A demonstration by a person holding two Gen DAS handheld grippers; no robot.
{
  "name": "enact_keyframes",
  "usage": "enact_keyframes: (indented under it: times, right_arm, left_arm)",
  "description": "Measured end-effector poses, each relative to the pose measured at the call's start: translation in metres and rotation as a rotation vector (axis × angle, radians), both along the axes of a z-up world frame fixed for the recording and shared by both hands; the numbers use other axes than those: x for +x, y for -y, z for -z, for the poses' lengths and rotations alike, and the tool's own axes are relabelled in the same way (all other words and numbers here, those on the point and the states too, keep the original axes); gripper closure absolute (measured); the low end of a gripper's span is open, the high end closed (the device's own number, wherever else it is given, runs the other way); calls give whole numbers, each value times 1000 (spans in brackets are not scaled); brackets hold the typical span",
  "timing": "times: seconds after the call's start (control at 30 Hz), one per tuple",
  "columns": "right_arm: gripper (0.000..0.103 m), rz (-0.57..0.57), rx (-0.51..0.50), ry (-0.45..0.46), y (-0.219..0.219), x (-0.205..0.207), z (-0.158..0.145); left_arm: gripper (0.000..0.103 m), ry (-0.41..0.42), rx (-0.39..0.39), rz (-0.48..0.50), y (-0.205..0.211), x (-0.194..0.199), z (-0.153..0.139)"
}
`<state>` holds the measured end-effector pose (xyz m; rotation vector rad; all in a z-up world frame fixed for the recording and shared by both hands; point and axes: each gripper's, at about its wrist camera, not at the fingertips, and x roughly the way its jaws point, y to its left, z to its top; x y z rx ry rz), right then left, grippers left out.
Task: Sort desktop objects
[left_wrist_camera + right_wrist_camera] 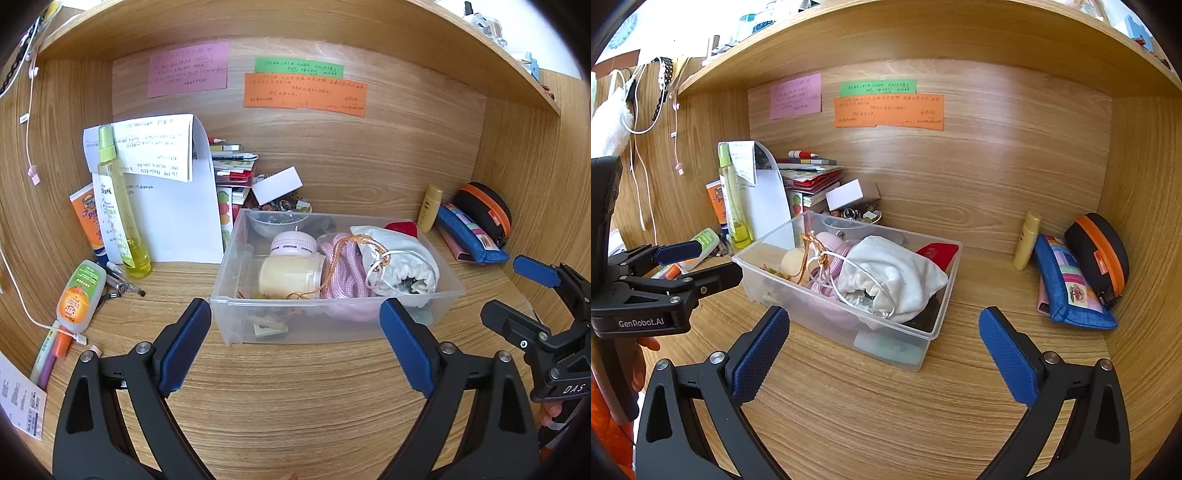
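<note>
At the far left of the left wrist view, an orange tube (pixel 88 218) and a tall yellow spray bottle (pixel 120 218) stand against white papers (pixel 177 218), with a small green-capped bottle (pixel 79 295) lying on the tabletop (pixel 295 398) below them. Behind the papers sits a stack of books (pixel 232 166). In the middle of the frame, a clear plastic box (pixel 332 291) holds a cream jar (pixel 290 277), pink rope (pixel 343 269) and a white drawstring bag (pixel 399 258). The left claw (pixel 295 343) hovers just in front of the box, spread wide and holding nothing. To the right, a small yellow bottle (pixel 430 208), a blue pouch (pixel 469 236) and a black case with an orange zipper (pixel 487 210) sit near the side wall. In the right wrist view, the right claw (pixel 884 354) is likewise released and empty, near the box's front corner.
</note>
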<state>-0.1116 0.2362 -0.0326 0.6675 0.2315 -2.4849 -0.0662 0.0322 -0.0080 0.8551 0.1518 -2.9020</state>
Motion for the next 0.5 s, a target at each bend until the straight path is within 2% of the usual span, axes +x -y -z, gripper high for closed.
enact_keyframes:
  times: [0.17, 0.5]
  right_arm:
    - [1, -5, -1, 4, 2, -2, 0]
    - [1, -22, -8, 0, 8, -4, -2]
  left_arm:
    - [10, 20, 2, 21, -1, -2, 1]
    - [10, -5, -25, 7, 0, 1, -1]
